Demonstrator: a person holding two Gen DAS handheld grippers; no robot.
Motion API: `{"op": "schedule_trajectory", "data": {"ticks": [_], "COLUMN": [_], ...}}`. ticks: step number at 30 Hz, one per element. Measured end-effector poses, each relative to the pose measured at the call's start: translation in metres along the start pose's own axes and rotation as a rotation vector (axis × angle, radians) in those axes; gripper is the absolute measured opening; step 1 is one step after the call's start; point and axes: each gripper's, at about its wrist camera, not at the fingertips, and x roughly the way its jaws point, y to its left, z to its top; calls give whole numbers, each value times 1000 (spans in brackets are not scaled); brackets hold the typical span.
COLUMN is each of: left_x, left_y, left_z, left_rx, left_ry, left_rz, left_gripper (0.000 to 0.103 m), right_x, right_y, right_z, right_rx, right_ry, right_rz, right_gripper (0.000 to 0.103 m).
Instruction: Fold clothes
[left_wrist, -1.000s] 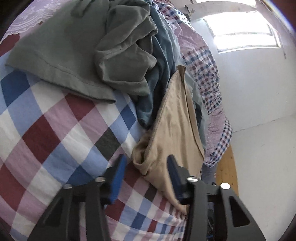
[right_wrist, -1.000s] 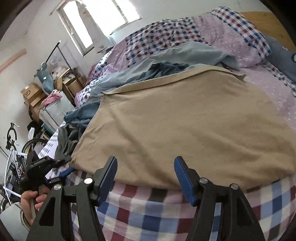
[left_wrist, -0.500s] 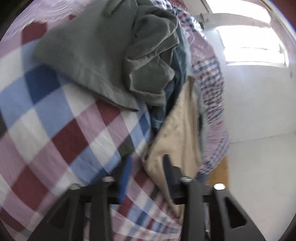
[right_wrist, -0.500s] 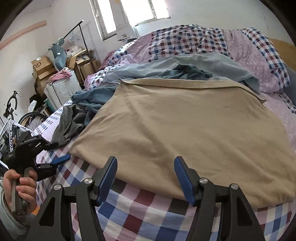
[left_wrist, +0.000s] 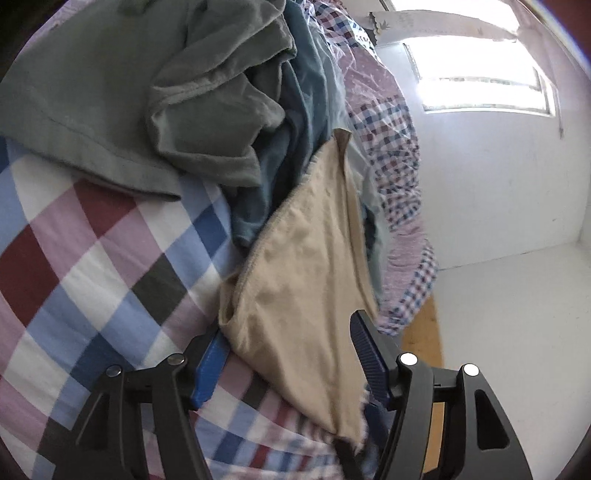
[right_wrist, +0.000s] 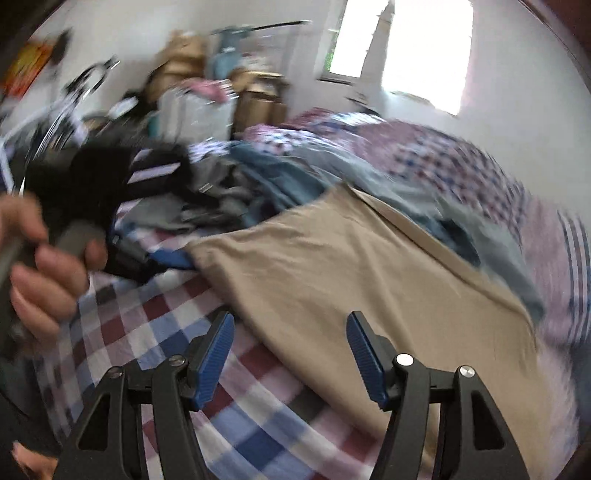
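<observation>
The bed has a checked sheet (left_wrist: 92, 266) in red, blue and white. On it lie a tan garment (right_wrist: 351, 266), a grey-green garment (left_wrist: 110, 92) and a blue garment (left_wrist: 295, 122).

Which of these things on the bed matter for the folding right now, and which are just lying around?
In the job:
tan garment, spread on the bed
left gripper, open around its corner
right gripper, open at its near edge

Lying about:
grey-green garment
blue garment
checked bedsheet
cardboard boxes
</observation>
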Motion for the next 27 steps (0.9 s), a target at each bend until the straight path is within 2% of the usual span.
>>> {"op": "schedule_trajectory", "data": {"ticks": [6,10,12,15,16,17,27], "left_x": [-4,-7,-6,-4,-4,-4,11], "left_y": [-3,-5,-4,-4,-5,-6,-4], "left_z": [11,15,16,18,19,20,14], "left_rx": [-23,-27,-33,-42,-39,-36,-46], "left_ry": [78,113,129,150,150,149,106], "left_rz": [-128,-157,-162,-177,-177,-176,-84], "left_gripper": [68,68,68,68,68,68,68], "right_x": [27,46,55,71,74,76,64], "right_y": [52,70,76,78,77,76,73], "right_z": [11,17,19,20,20,20,30], "right_rx": [-259,-353,-382,-406,-408,-404,-392], "right_ry": [-18,-18,-15,24,34,43,-22], "right_rz": [-47,-97,-126,-145,-153,-161,-199], "right_gripper": [67,65,60,41,17,3,4]}}
